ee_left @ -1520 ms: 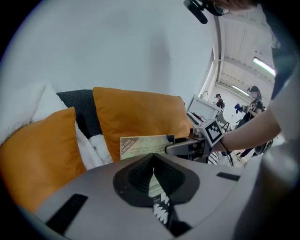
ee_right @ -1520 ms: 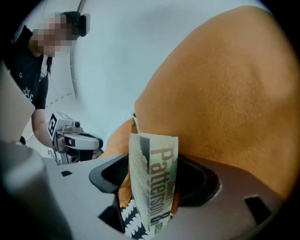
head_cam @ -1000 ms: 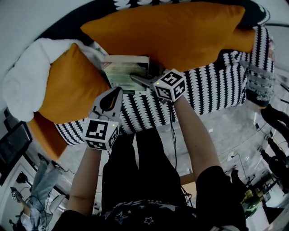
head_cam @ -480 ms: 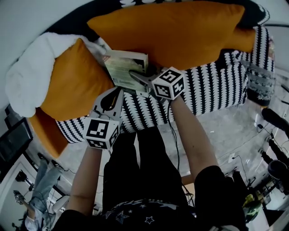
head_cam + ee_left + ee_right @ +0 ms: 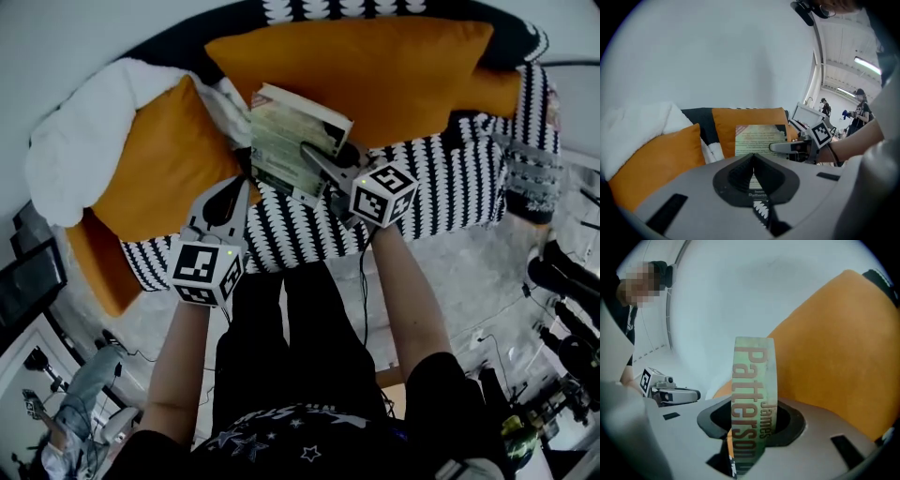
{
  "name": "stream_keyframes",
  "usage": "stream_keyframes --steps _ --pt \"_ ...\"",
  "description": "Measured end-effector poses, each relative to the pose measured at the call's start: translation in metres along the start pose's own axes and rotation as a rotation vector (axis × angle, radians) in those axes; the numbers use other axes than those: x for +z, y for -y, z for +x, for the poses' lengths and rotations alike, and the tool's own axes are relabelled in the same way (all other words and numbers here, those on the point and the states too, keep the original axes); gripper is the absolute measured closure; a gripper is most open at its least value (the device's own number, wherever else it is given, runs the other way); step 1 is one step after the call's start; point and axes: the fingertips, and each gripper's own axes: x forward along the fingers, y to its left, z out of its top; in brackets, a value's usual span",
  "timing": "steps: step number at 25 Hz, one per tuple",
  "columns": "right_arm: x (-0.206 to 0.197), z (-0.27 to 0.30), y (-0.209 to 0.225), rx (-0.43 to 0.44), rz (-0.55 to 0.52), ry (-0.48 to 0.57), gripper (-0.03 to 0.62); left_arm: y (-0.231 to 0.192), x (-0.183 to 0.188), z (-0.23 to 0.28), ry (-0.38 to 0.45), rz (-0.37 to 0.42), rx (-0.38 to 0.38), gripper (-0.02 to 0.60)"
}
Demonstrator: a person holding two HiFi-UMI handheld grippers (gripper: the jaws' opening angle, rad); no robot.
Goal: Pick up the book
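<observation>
Right gripper (image 5: 311,152) has just clamped the paperback book (image 5: 286,139) and raised it off the sofa (image 5: 450,187); left gripper (image 5: 240,191) hangs closed, empty

Right gripper view: only the spine of the book (image 5: 754,376) shows. Both covers are out of sight. The spine's lower end drops into the recess of the right gripper (image 5: 754,417), which cuts the lettering short.

Head view: that gripper's upper jaw lies across the cover and hides its near corner. The cover print is too small to read.

Left gripper view: the body of the left gripper (image 5: 753,157) conceals the book's lower half. The people (image 5: 860,105) at the far right are too small to make out.
</observation>
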Motion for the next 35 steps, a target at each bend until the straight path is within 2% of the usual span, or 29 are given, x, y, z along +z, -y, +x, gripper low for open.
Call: stream_keyframes --steps 5,9,13,18,23,29,35 --pt "0.008 -0.052 -0.003 -0.042 -0.039 -0.001 0.427 0.005 0.018 -0.020 0.031 0.011 0.033 0.574" --pt "0.005 -0.068 -0.009 -0.088 -0.037 0.019 0.427 -0.008 0.017 -0.033 0.042 0.007 0.046 0.574" --pt "0.017 -0.081 -0.027 -0.133 -0.038 0.075 0.427 -0.006 0.017 -0.052 0.062 -0.008 0.023 0.574" --pt "0.045 -0.096 -0.076 -0.188 -0.080 0.157 0.427 -0.003 0.027 -0.094 0.092 0.027 -0.032 0.574" --pt "0.051 -0.117 -0.127 -0.240 -0.114 0.217 0.427 -0.003 0.029 -0.137 0.133 0.056 -0.059 0.574" --pt "0.048 -0.135 -0.186 -0.285 -0.084 0.278 0.427 -0.011 0.038 -0.190 0.183 0.047 -0.077 0.572" --pt "0.057 -0.146 -0.248 -0.313 -0.160 0.334 0.427 -0.025 0.053 -0.244 0.273 0.053 -0.095 0.574"
